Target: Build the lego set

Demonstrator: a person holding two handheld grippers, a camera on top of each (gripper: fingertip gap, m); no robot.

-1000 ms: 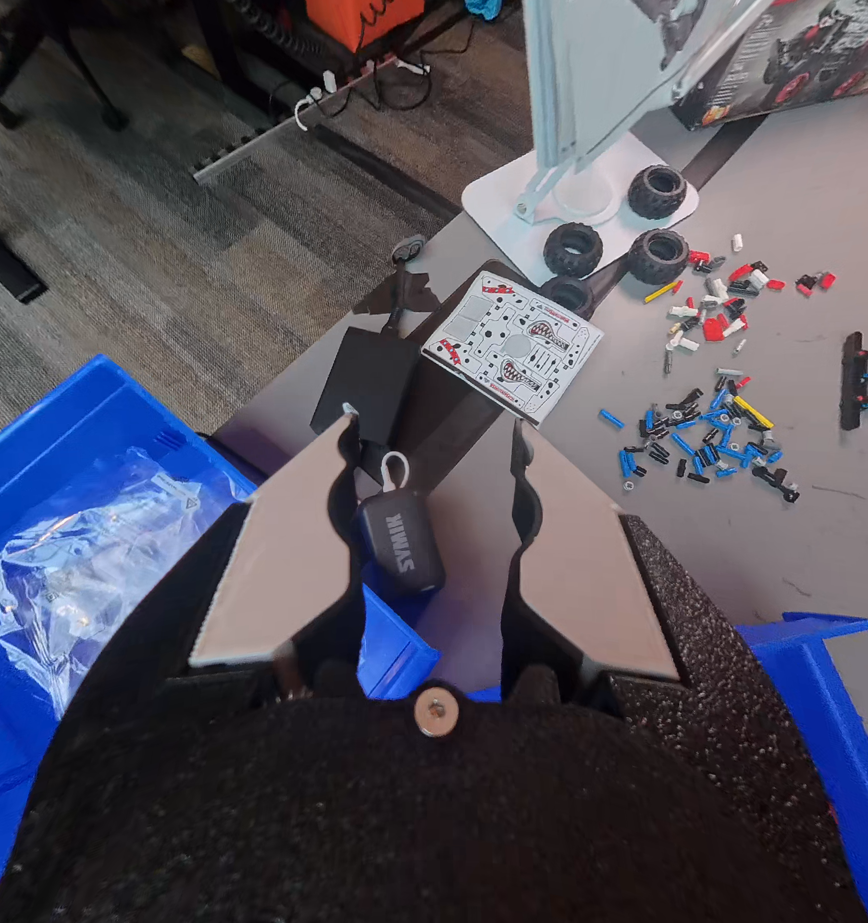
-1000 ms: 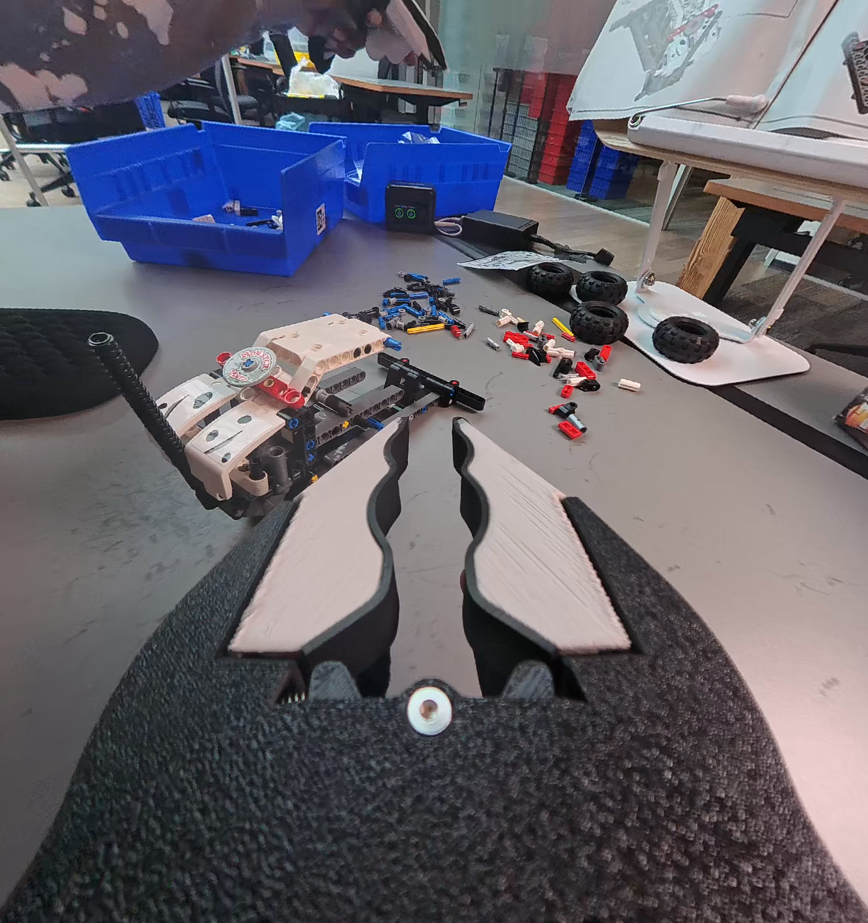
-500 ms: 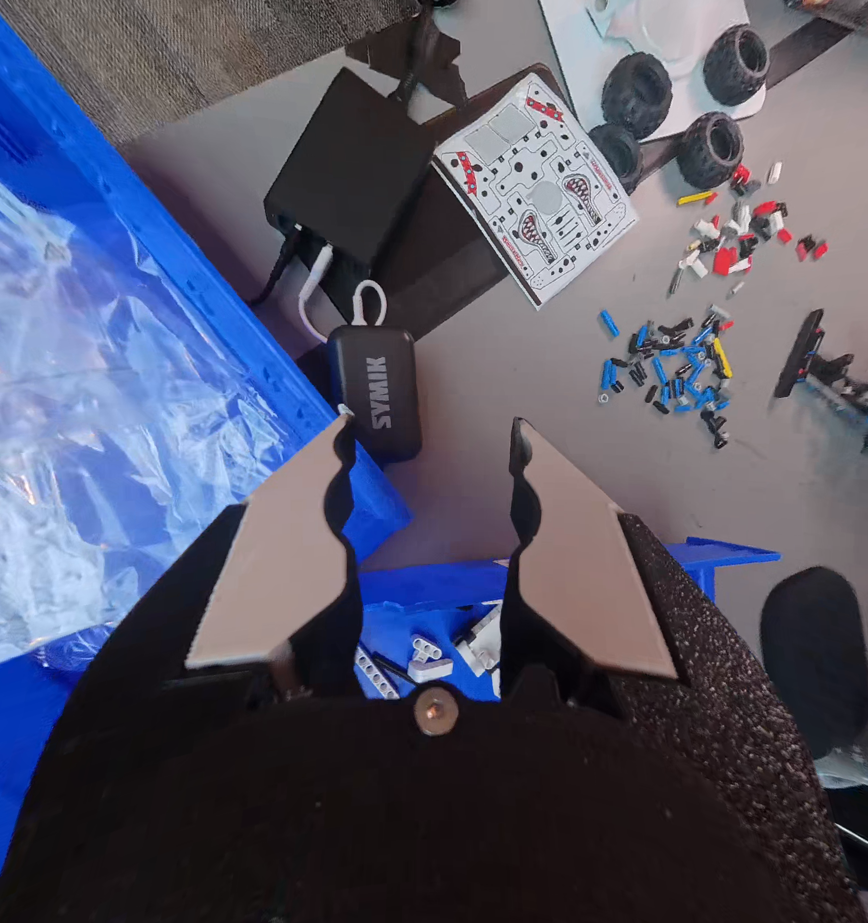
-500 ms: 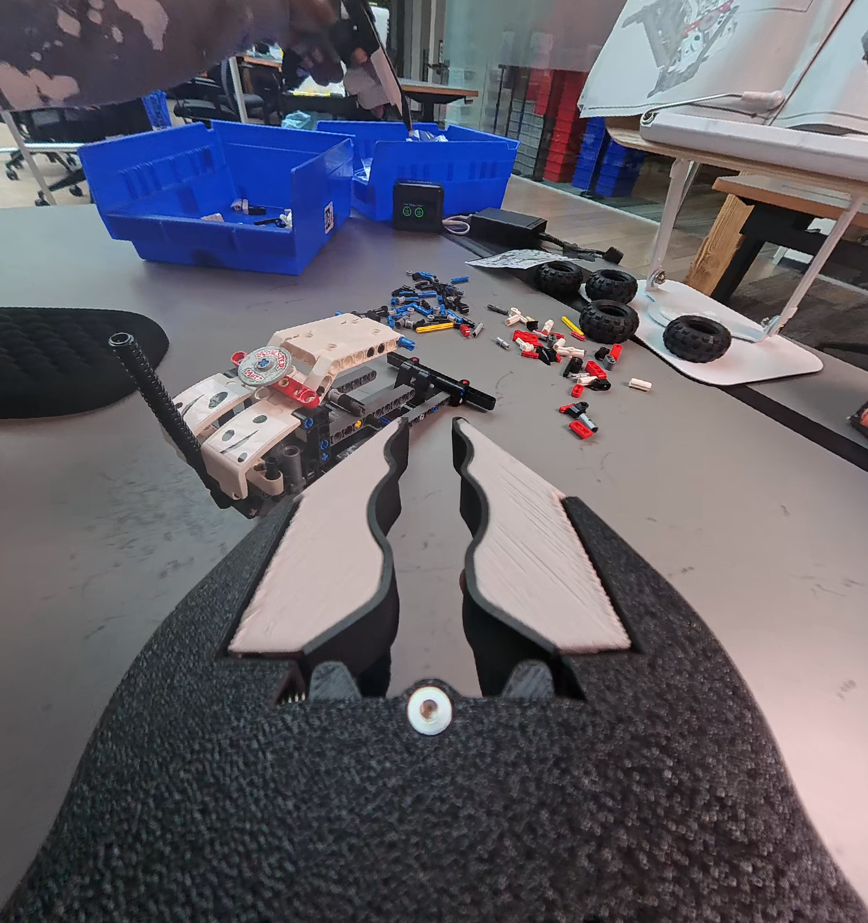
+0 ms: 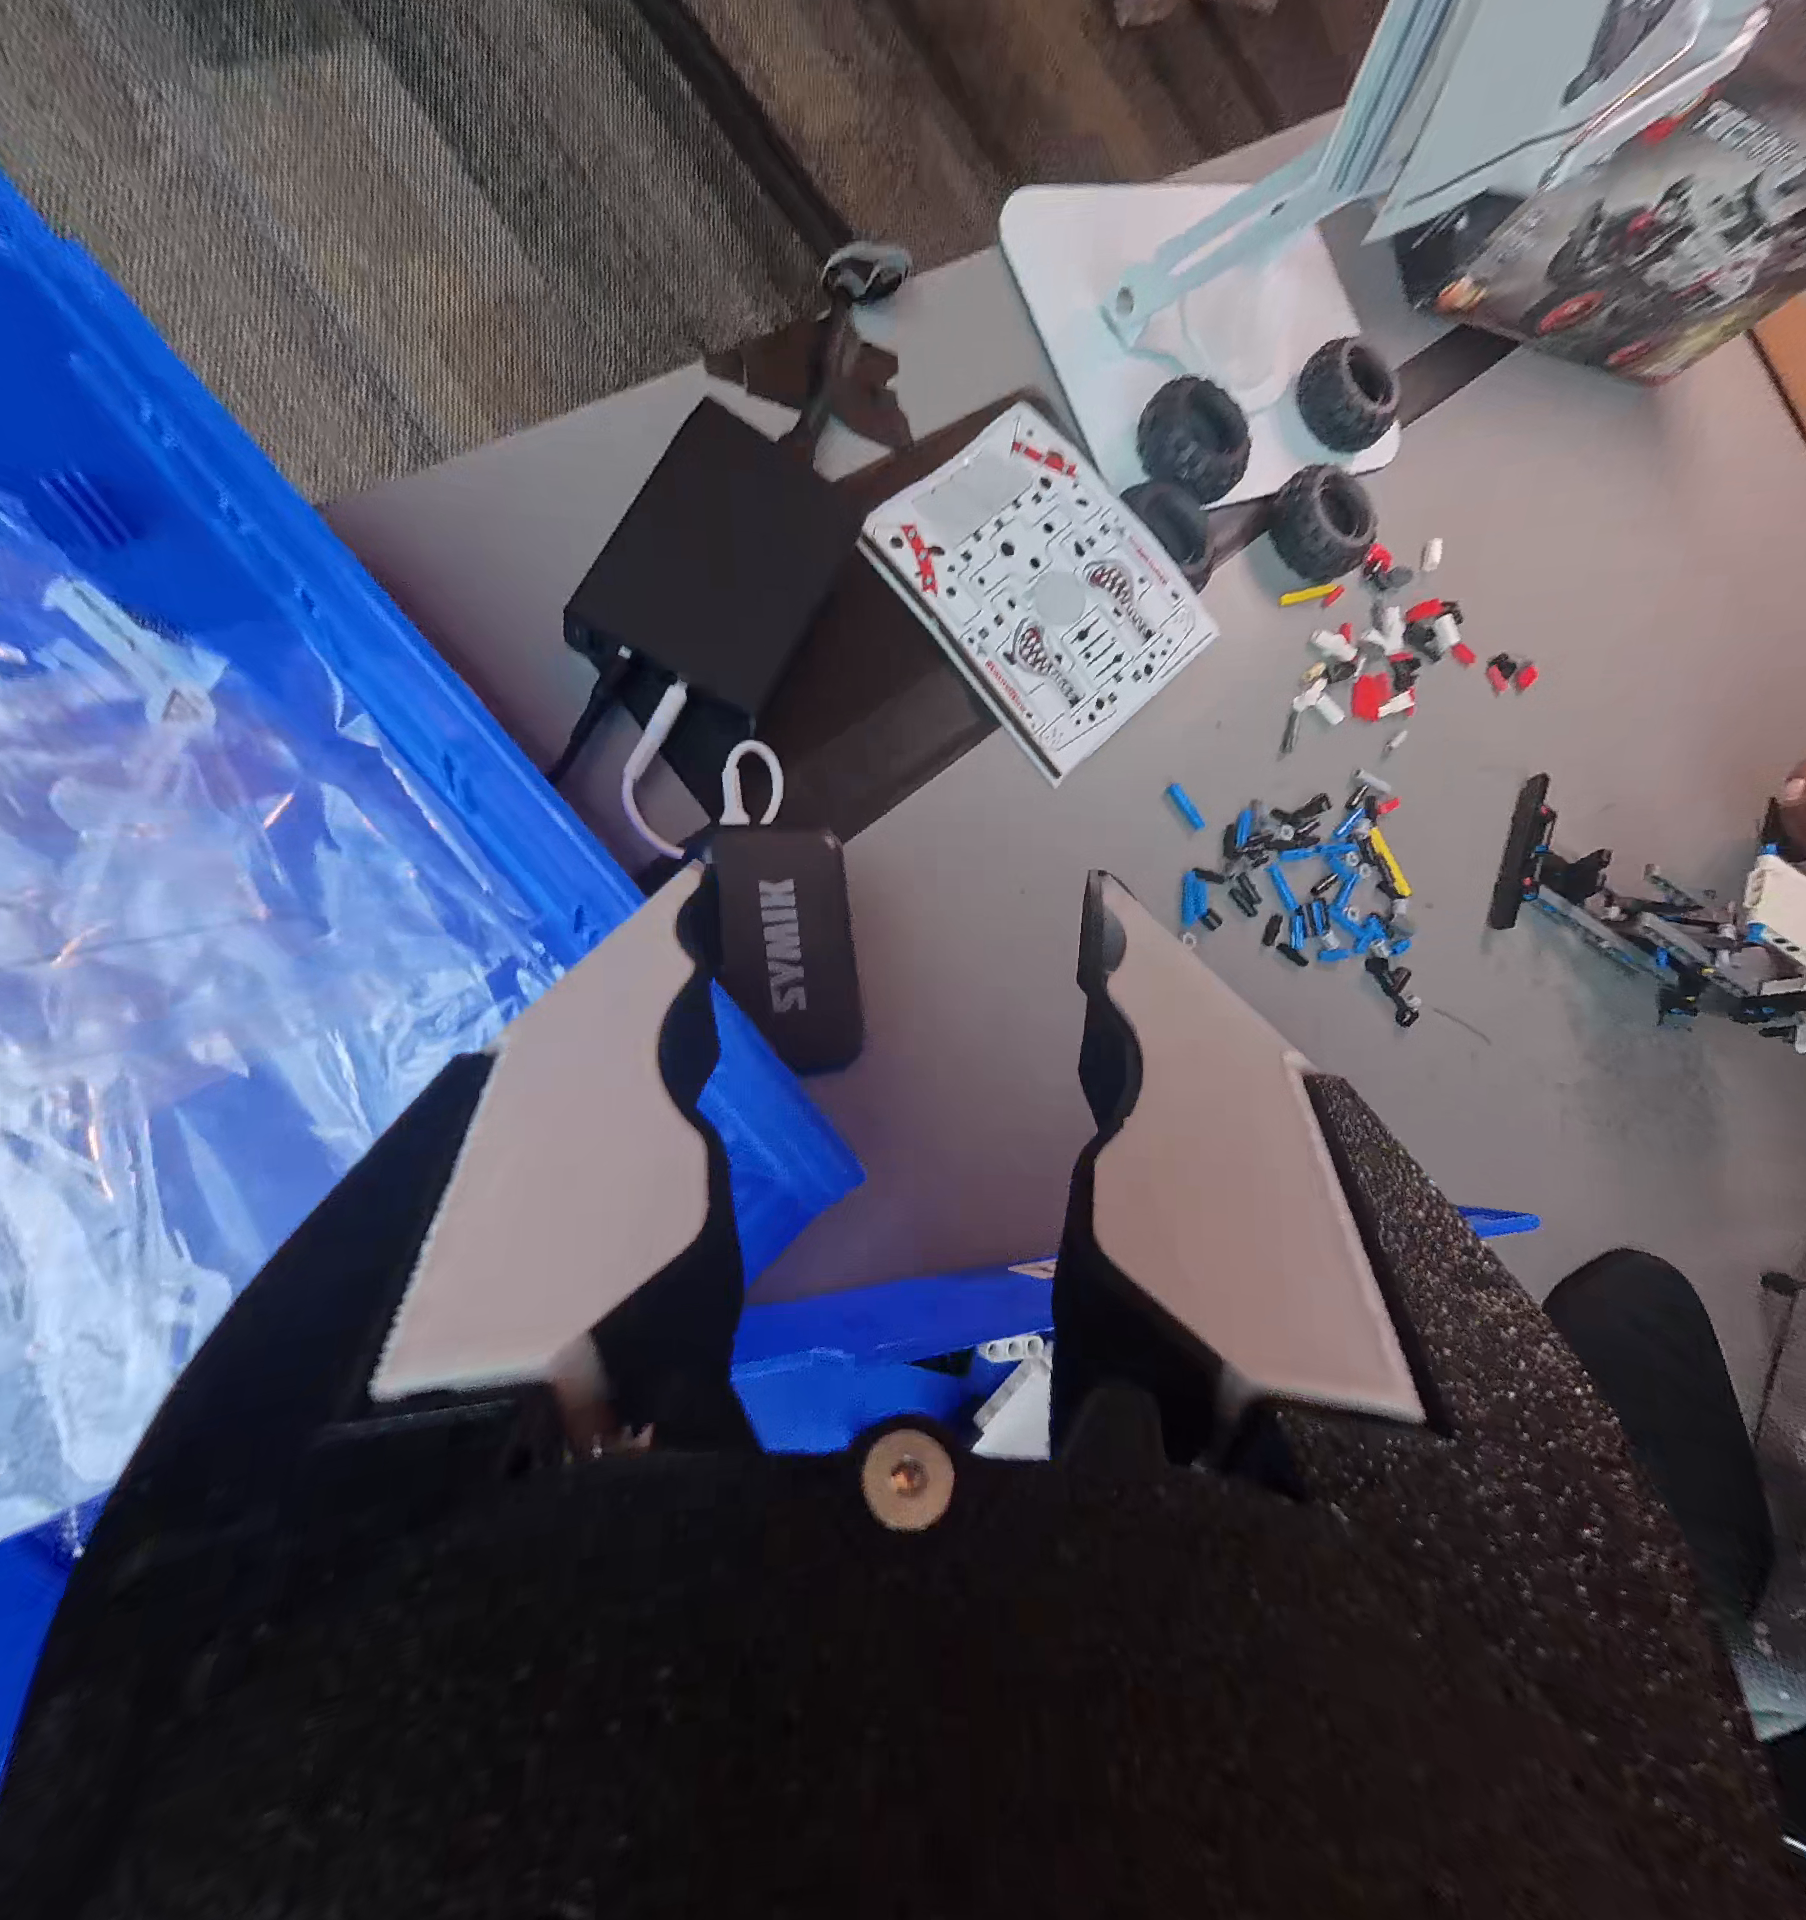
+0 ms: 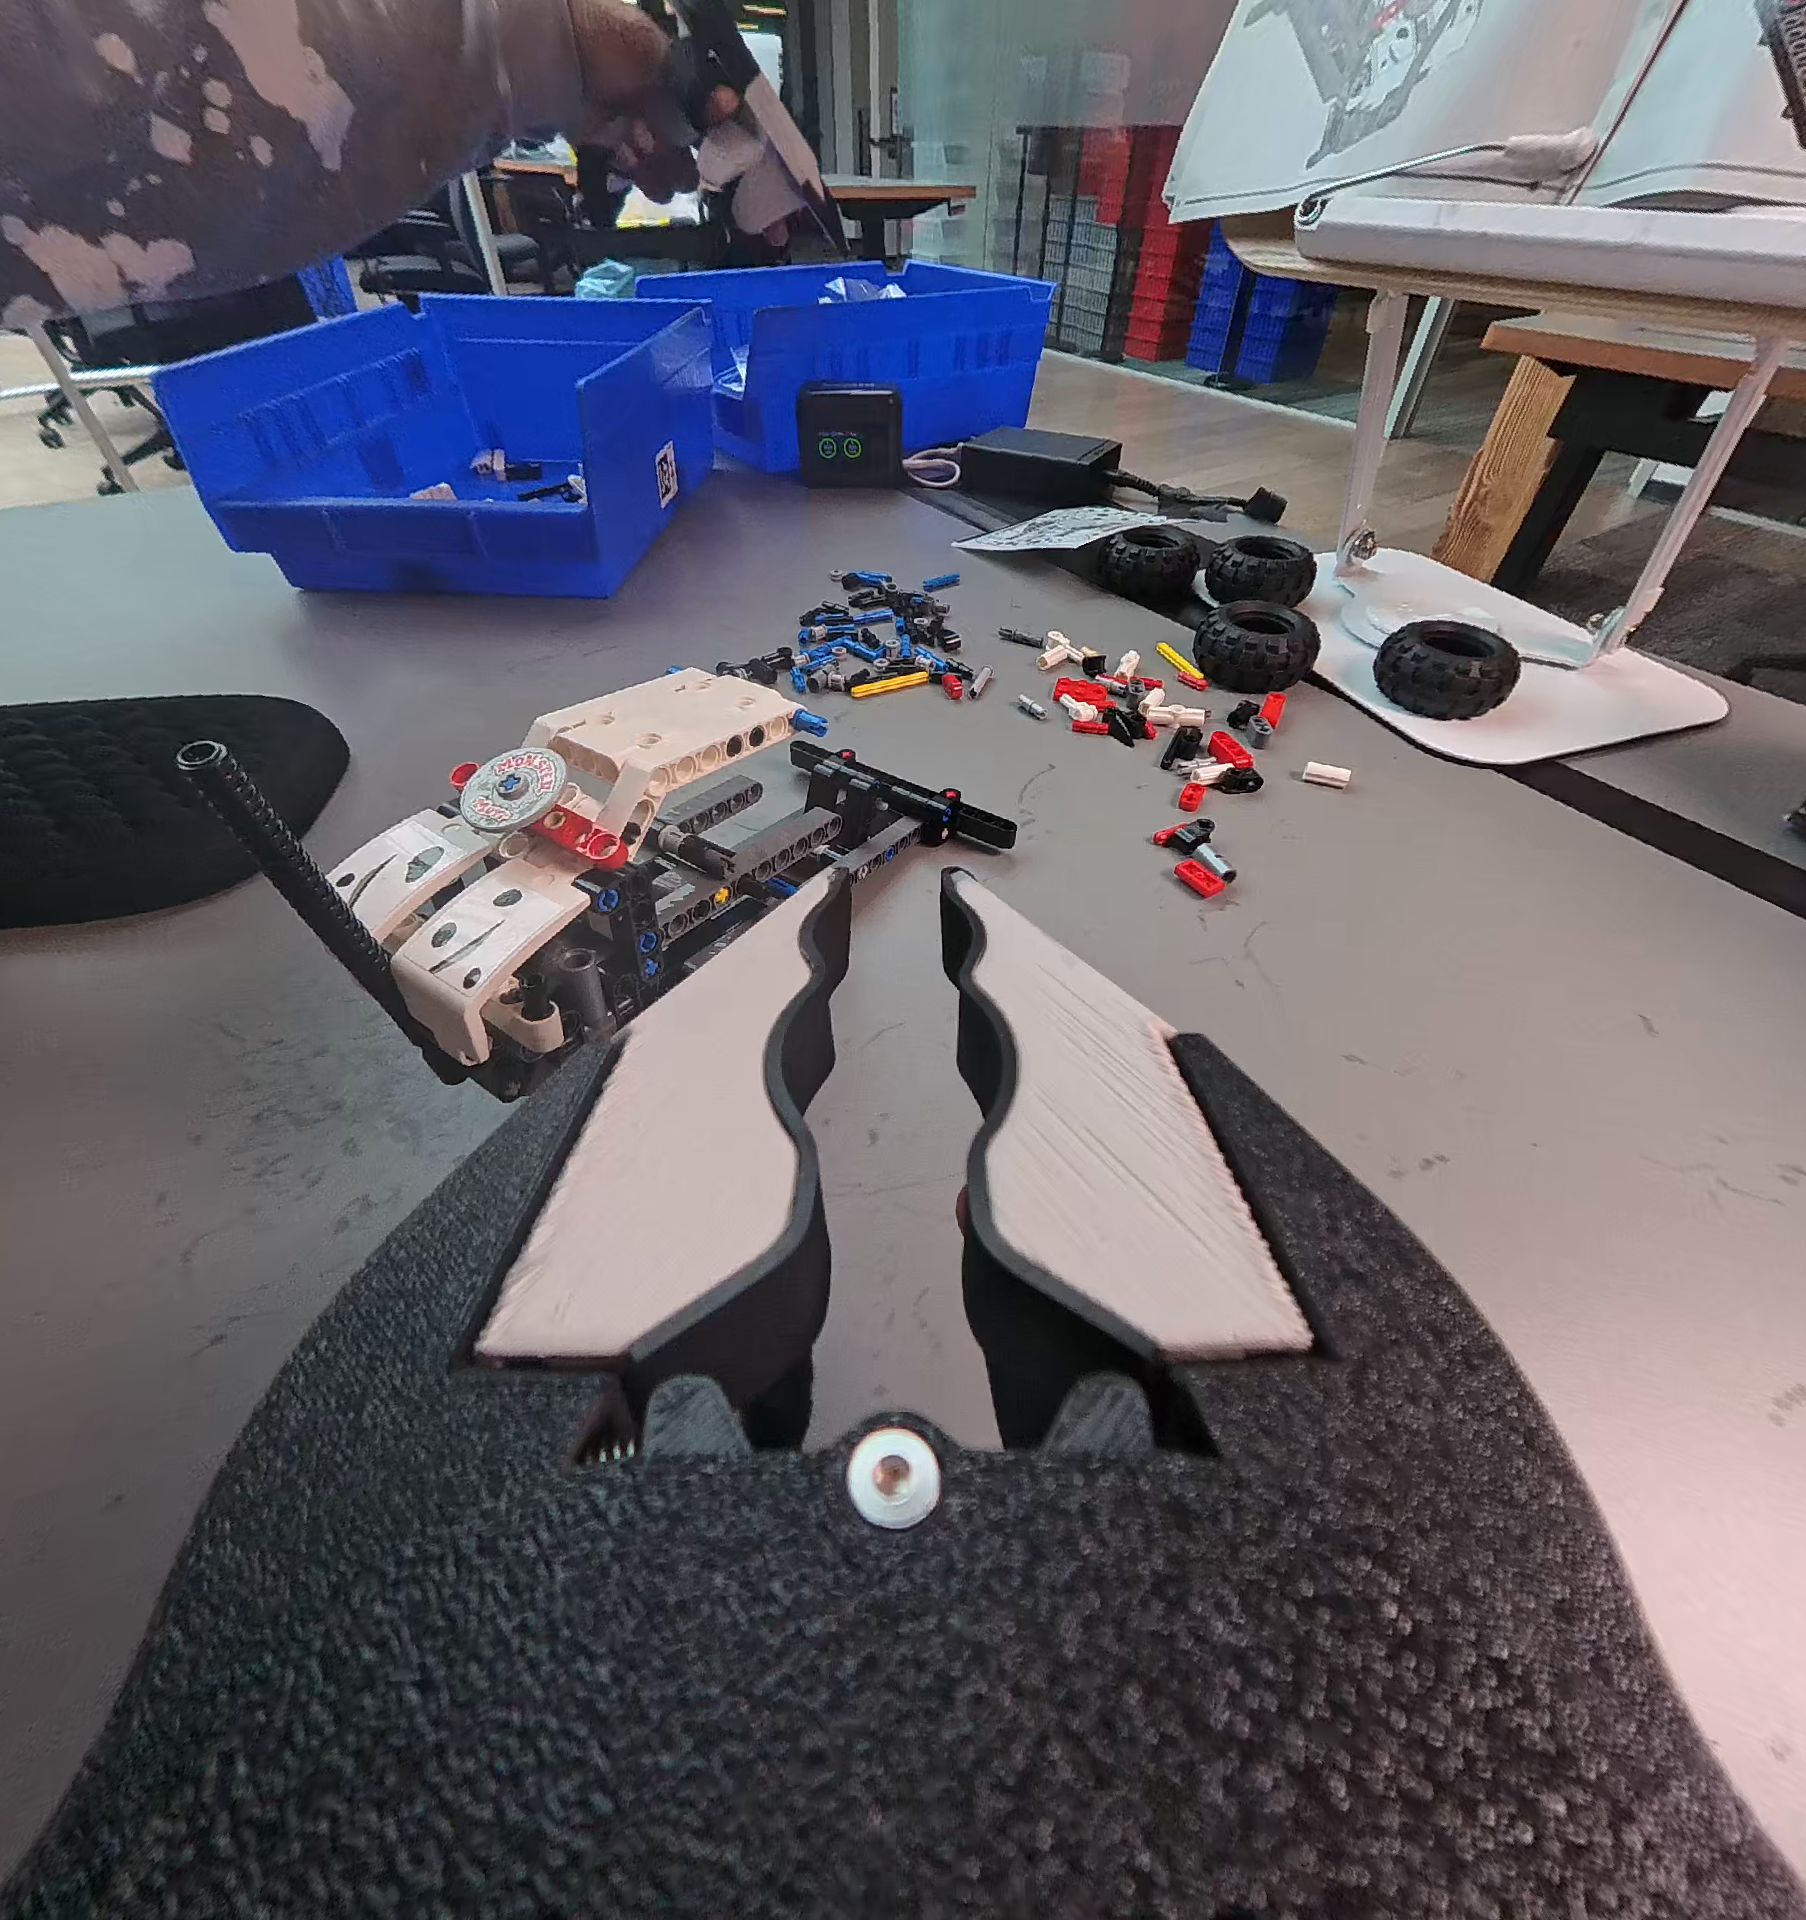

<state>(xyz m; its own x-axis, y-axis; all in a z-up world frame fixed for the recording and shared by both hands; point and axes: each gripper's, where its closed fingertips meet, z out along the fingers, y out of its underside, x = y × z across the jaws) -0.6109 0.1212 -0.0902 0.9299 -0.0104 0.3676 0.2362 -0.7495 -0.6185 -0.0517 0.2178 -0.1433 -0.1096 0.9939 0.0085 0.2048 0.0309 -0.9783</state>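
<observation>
My left gripper (image 5: pixel 883 894) wide open, empty, high over blue bins (image 5: pixel 203 727) at frame left. My right gripper (image 6: pixel 891 883) narrowly parted, empty, low over grey surface (image 6: pixel 1398 1039). Half-built lego vehicle (image 6: pixel 608 862) just left of right fingertips. Loose pieces (image 6: pixel 1138 717) and tyres (image 6: pixel 1257 644) beyond, upper right.

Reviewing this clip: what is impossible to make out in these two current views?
- Parts bin contents: left wrist view, mostly hidden behind the left tool.
- Bag-filled bin: left wrist view, crinkled plastic obscures what is inside.
- Truck chassis: left wrist view, cut by the right edge; its near end sits behind the right tool in the right wrist view.
- Loose pins: too small to type.
</observation>
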